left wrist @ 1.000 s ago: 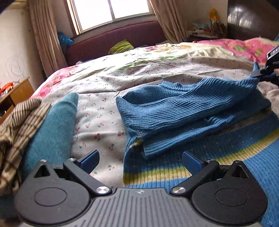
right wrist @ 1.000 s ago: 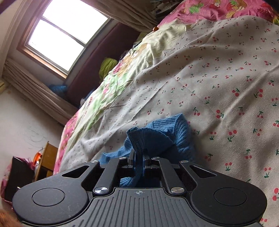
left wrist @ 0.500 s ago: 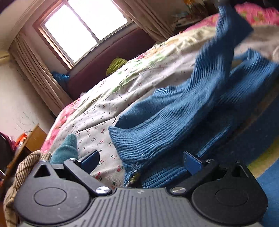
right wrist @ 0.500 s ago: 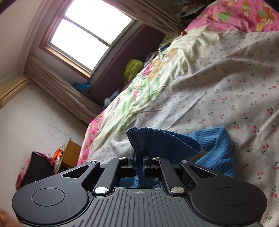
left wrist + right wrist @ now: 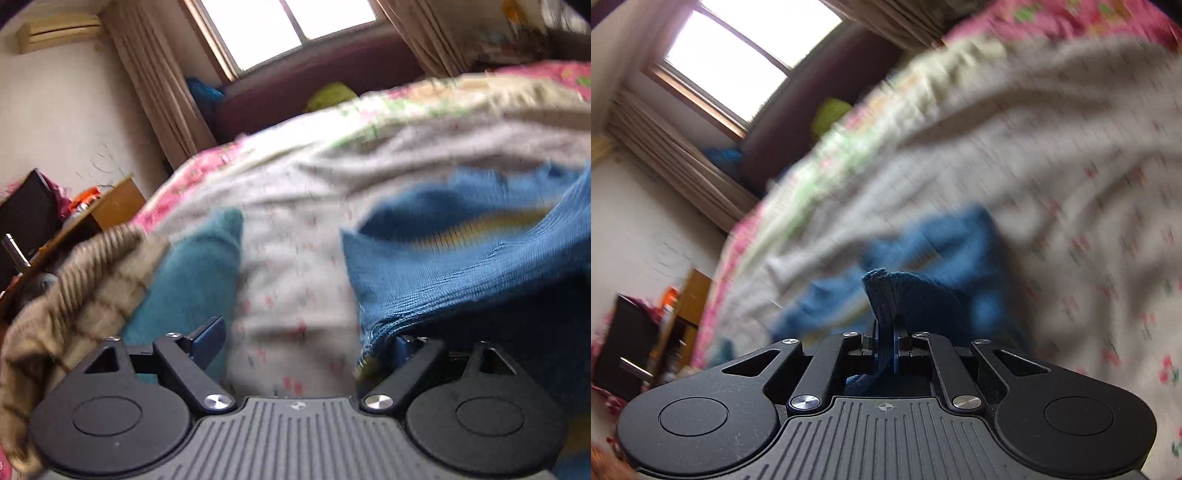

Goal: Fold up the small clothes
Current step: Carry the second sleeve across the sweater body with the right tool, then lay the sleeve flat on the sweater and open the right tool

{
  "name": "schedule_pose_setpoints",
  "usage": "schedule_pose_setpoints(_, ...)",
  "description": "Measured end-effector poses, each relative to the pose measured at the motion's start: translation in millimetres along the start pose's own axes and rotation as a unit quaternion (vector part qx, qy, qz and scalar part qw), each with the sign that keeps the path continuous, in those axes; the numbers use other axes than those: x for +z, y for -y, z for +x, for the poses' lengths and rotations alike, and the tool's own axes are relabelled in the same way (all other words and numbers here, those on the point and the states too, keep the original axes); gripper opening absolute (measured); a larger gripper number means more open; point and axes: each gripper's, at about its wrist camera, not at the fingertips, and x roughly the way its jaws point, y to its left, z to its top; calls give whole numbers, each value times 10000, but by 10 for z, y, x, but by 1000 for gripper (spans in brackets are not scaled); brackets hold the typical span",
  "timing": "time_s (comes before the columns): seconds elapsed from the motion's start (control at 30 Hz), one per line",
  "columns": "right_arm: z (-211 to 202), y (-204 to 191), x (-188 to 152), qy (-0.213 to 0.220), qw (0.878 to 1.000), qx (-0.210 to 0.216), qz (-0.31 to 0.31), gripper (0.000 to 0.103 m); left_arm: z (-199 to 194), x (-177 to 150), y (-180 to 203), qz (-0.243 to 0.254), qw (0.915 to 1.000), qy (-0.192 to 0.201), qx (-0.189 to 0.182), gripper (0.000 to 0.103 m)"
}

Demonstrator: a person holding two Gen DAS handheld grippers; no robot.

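A blue ribbed sweater (image 5: pixel 461 266) with a yellow-green stripe lies on the cherry-print bedsheet (image 5: pixel 295 266). It is partly lifted, and both views are blurred by motion. My left gripper (image 5: pixel 306 341) is low over the sheet with its jaws wide and closing. The sweater's frayed hem corner drapes over its right finger (image 5: pixel 404 345), while the left finger (image 5: pixel 208 334) is bare. In the right wrist view, my right gripper (image 5: pixel 885 343) is shut on a pinched fold of the sweater (image 5: pixel 882 295), which sticks up between the pads.
A teal garment (image 5: pixel 192 269) and a beige striped garment (image 5: pixel 74 291) lie at the left of the bed. A wooden desk (image 5: pixel 114 201) with clutter stands beyond them. A maroon bench (image 5: pixel 295 92) with a green item sits under the window.
The left gripper has dropped lower and closer to the sweater's hem, which now covers its right finger. The right gripper still holds its fold and has swung, so the view is blurred.
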Motion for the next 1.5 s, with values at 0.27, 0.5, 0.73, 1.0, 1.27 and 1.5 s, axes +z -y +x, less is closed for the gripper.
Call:
schedule_pose_setpoints(0.27,60,230,1,-60,9989,226,414,13,-47,-20,112,321,9995,67,-8,97)
schedule_pose_setpoints(0.5,201,79,133,-165,9993,-22,345,9,-67,30,124,381,9992,120,-15,97)
schedule_pose_setpoints(0.73,-306,-377,334,945,9907,890,-409,8,-268,175,-95,-217,9983,537,42,95)
schedule_pose_setpoints(1.0,223,287,-28,31,9992,-379,-100,9,-163,-63,214,668,9972,12,-321,89)
schedule_pose_setpoints(1.27,68,34,238,356,9990,263,-29,8,-194,-17,184,598,9974,-38,-408,89)
schedule_pose_setpoints(1.5,-191,-165,239,947,9909,419,-854,8,-316,17,104,349,9983,249,-396,89)
